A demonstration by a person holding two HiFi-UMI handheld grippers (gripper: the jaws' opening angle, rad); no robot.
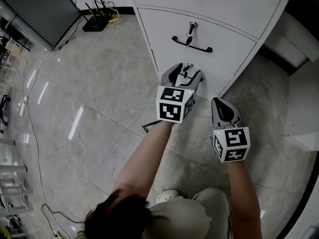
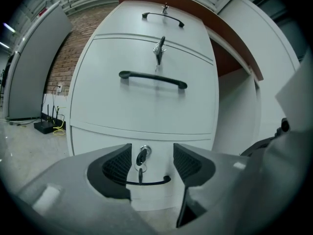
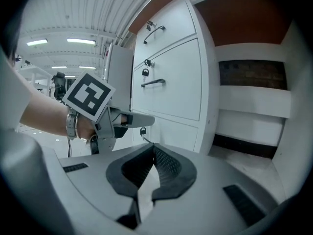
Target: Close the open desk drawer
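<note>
Jaws of the left gripper (image 2: pixel 152 163) stand wide apart and empty, framing the key (image 2: pixel 142 156) and black handle (image 2: pixel 157 181) of the bottom drawer (image 2: pixel 98 137), lowest in the white cabinet (image 2: pixel 146 111). Its plain white front faces that gripper, with its long axis level, running left to right. To the side, the right gripper (image 3: pixel 152 153) has its jaws pinched together on nothing.

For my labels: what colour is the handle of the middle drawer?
The handle is black; the left gripper view shows it best.

White drawers (image 1: pixel 227 36), black handles (image 1: pixel 192 45), grey mottled floor (image 1: pixel 99 93).
</note>
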